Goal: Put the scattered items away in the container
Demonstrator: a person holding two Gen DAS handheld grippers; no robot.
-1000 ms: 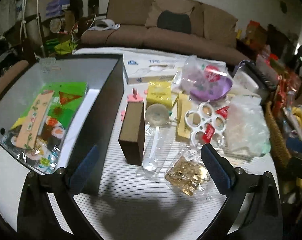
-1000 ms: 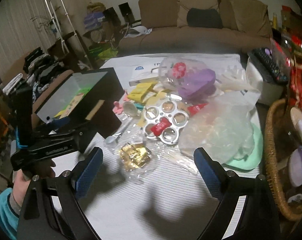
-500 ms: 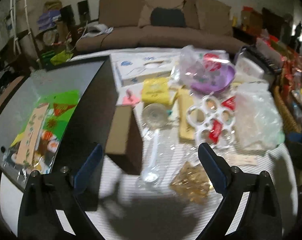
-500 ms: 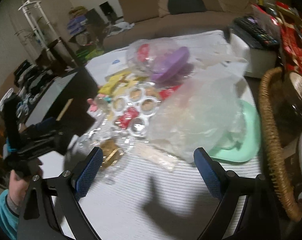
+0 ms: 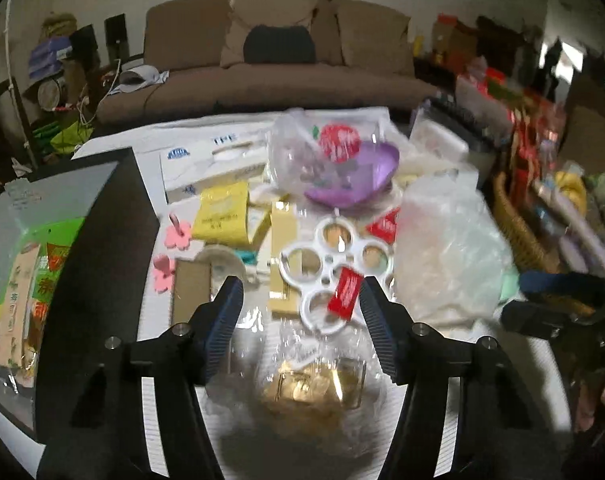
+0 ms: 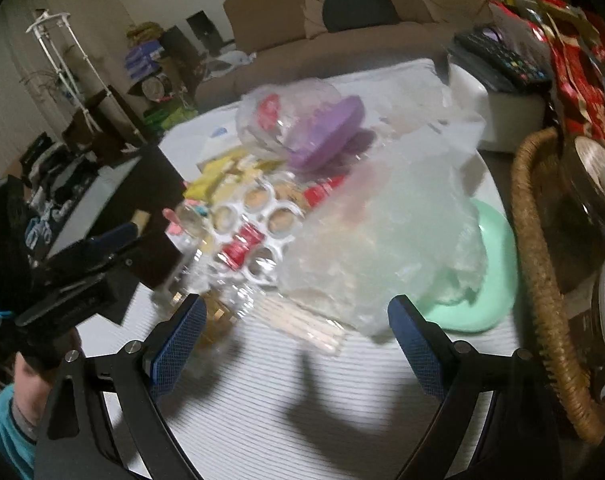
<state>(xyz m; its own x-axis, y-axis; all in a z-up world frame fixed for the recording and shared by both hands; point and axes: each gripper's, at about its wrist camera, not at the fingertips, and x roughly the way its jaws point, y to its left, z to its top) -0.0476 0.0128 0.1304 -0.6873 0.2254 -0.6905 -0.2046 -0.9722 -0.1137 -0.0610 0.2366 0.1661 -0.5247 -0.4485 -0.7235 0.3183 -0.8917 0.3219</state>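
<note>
L gripper (image 5: 300, 300) hangs over the worktop (image 6: 302, 400), its fingers (image 5: 226, 308) closing in. Between them sits a clear bag of gold-wrapped pieces (image 5: 314, 388), low at 6 o'clock, but the pads aren't on it yet; the view is blurred, so I can't tell how near they are. Just past the fingertips at 12 lies the white ring tray (image 5: 334, 268) w/ red sachets. The container, a black box (image 5: 98, 264), is at 9 o'clock in the L view, w/ a green snack pack (image 5: 26, 280) already inside. A brown card box (image 5: 190, 292) leans by its wall.

R gripper (image 6: 296, 336) has fingers (image 6: 414, 348) spread wide, nothing between them but bare worktop. Crumpled clear plastic bag (image 6: 382, 248) is at 12 to 1 in the R view, over a mint plate (image 6: 490, 280). Wicker basket (image 6: 542, 280) at 3. Purple bowl (image 6: 326, 136) in a clear bag sits further back at 12.
</note>
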